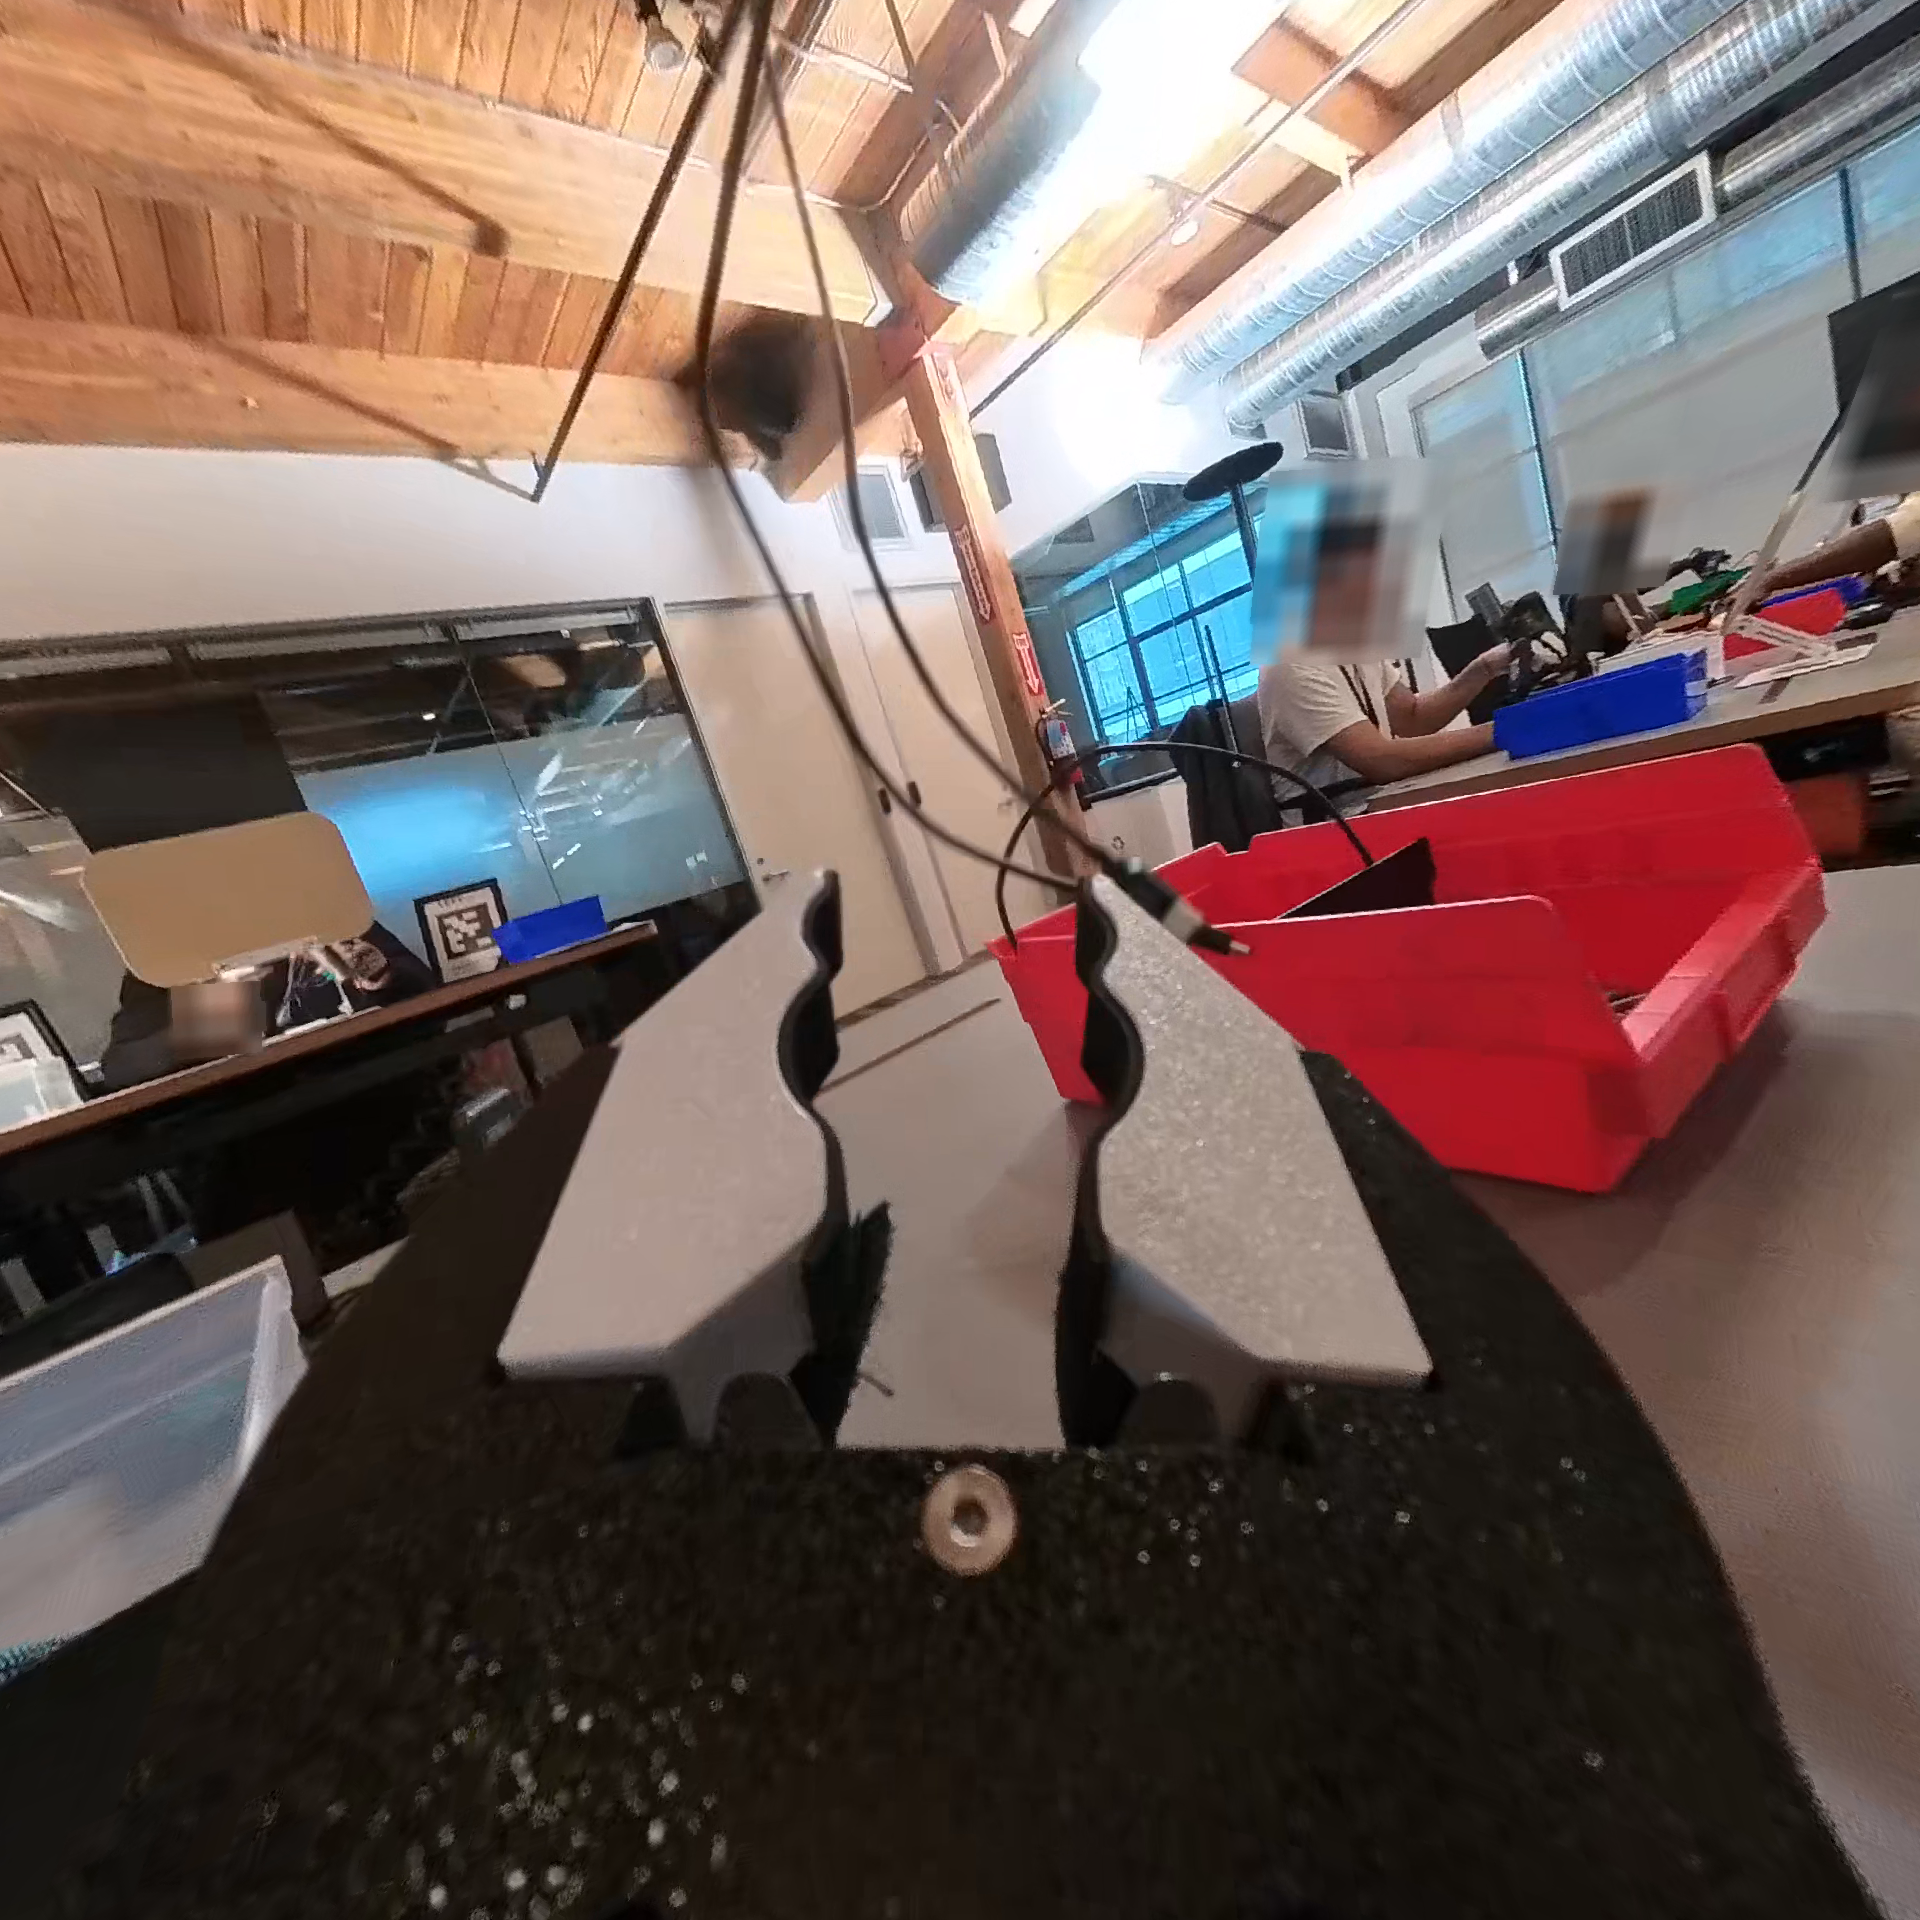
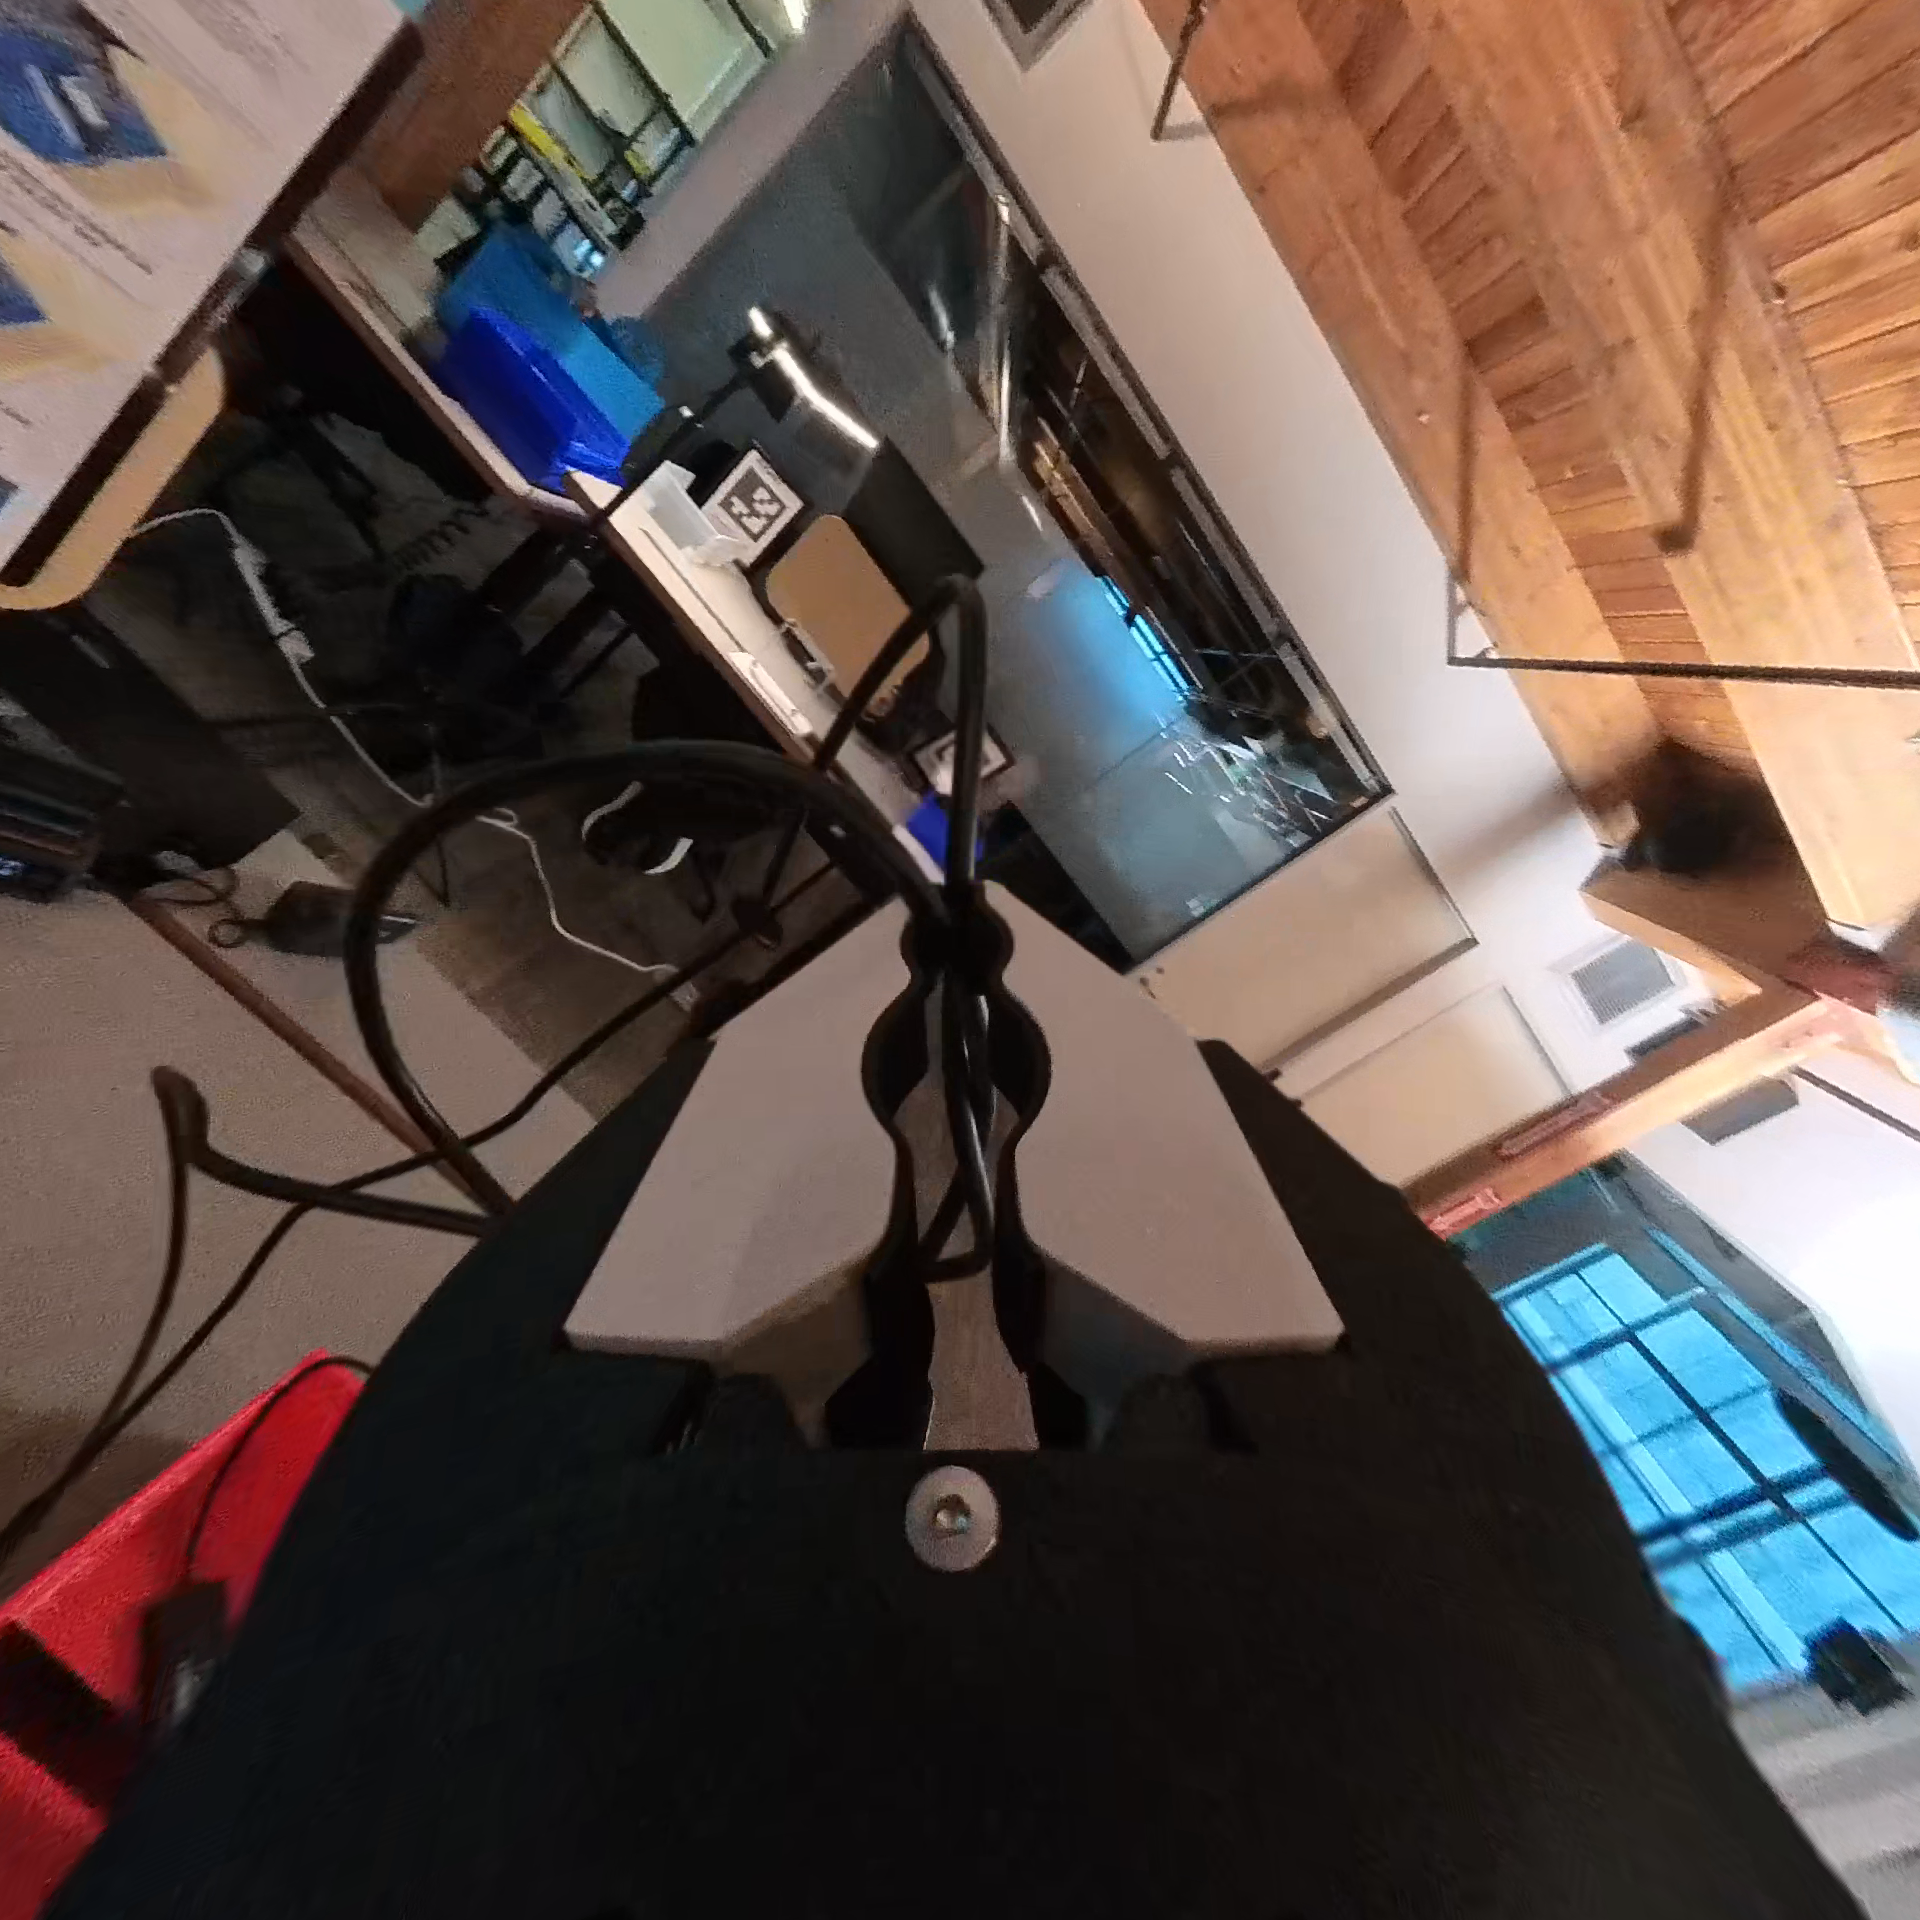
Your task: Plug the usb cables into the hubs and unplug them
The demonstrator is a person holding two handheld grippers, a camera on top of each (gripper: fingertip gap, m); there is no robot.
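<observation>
In the left wrist view my left gripper (image 1: 961,904) is open and empty, low over the grey table. A thin black USB cable (image 1: 831,665) hangs down from above. Its small silver-tipped plug (image 1: 1195,920) dangles just past my right fingertip, in front of the red bin (image 1: 1455,997). In the right wrist view my right gripper (image 2: 956,935) is tilted upward and shut on black cable strands (image 2: 971,1122) that run between the fingers. The cable loops out to the left (image 2: 358,935) beyond the tips. I cannot make out a hub in either view.
The red bin has a black divider (image 1: 1371,883) and also shows at the lower left of the right wrist view (image 2: 94,1538), with a blurred dark object (image 2: 187,1662) in it. A clear plastic container (image 1: 125,1455) sits at my lower left. People work at tables behind. Spacing between my two grippers at the tips: around 50 cm.
</observation>
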